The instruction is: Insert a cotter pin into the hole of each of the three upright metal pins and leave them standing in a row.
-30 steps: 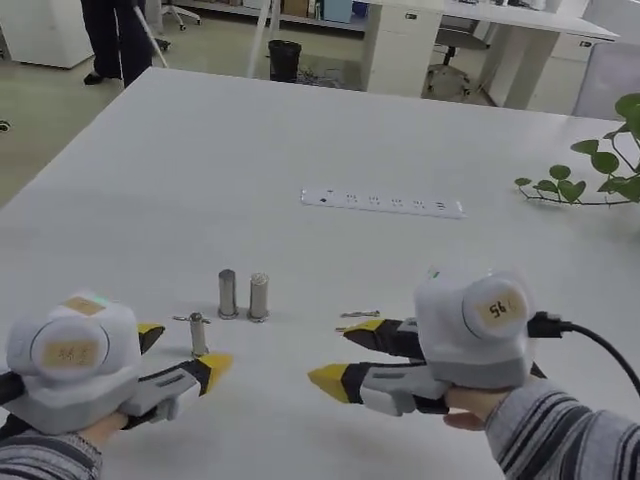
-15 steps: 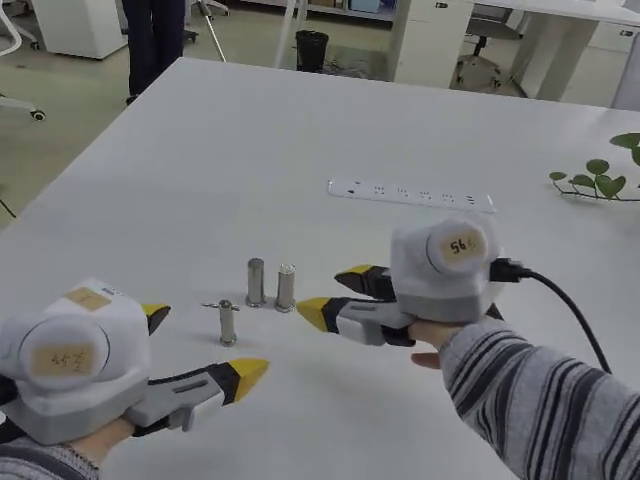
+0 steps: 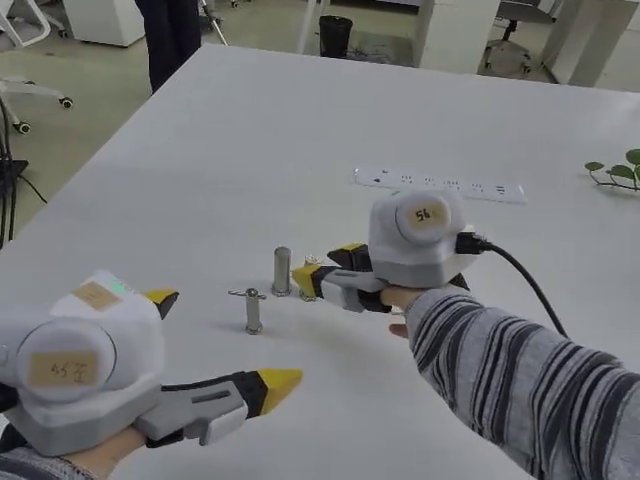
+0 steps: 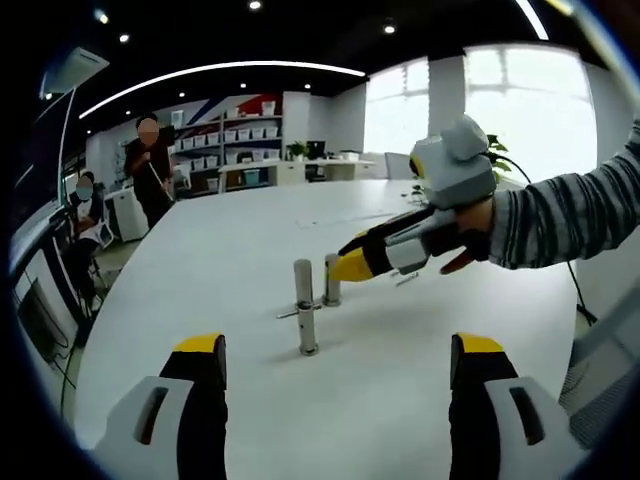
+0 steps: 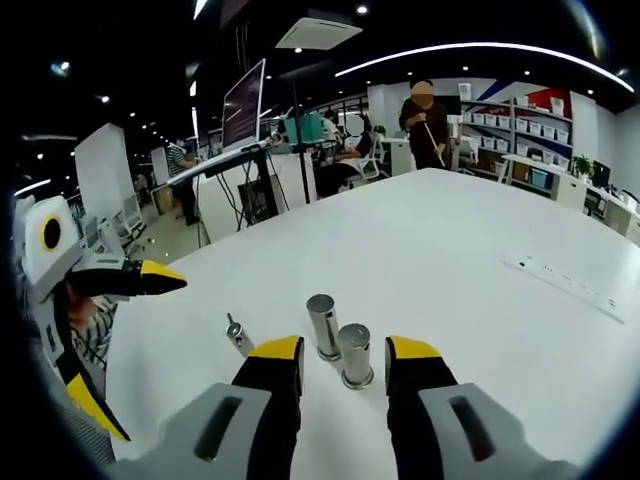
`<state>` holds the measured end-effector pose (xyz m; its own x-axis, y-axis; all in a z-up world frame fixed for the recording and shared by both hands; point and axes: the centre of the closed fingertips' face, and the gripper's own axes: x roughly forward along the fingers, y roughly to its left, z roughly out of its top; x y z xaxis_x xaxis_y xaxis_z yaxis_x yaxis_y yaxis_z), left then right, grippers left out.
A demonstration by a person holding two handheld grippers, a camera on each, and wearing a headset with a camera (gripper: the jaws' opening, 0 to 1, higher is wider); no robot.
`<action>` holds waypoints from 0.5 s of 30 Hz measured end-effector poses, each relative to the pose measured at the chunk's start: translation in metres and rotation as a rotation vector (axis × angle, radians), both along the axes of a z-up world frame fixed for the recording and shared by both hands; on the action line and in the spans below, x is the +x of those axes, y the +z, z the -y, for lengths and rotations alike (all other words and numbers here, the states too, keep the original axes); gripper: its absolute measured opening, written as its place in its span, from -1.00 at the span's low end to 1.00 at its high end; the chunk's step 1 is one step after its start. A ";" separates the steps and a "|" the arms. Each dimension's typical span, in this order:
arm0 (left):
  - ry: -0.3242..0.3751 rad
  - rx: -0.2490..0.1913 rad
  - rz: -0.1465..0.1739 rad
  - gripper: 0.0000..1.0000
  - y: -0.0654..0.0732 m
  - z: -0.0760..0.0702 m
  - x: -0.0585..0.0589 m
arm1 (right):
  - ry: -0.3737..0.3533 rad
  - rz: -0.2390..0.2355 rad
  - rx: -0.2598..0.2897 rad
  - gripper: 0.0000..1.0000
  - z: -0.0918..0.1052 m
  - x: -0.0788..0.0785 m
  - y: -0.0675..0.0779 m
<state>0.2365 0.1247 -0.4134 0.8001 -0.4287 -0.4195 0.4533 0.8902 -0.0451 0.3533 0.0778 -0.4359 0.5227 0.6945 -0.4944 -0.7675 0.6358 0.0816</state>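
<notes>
Three short, silvery steel pins stand upright on the white counter (image 3: pixel 200 180). The nearest pin (image 3: pixel 253 311) has a cotter pin (image 3: pixel 243 294) pushed through near its top, sticking out sideways. Just behind it, one bare pin (image 3: pixel 282 270) stands free. The other bare pin (image 5: pixel 355 356) is between the spread jaws of the right claw (image 3: pixel 322 264), with a gap on either side. The left claw (image 3: pixel 220 338) sits short of the pins, jaws spread wide, holding nothing.
</notes>
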 end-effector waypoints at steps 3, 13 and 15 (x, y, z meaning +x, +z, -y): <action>-0.002 -0.001 -0.006 0.91 -0.001 0.000 -0.003 | 0.000 0.002 -0.017 -0.50 -0.004 0.003 -0.005; 0.002 0.006 0.009 0.96 0.008 -0.002 -0.013 | -0.018 0.021 -0.038 -0.65 -0.012 0.008 -0.014; -0.005 0.016 0.007 0.97 0.007 -0.001 -0.015 | -0.032 0.020 -0.040 -0.74 -0.010 0.010 -0.014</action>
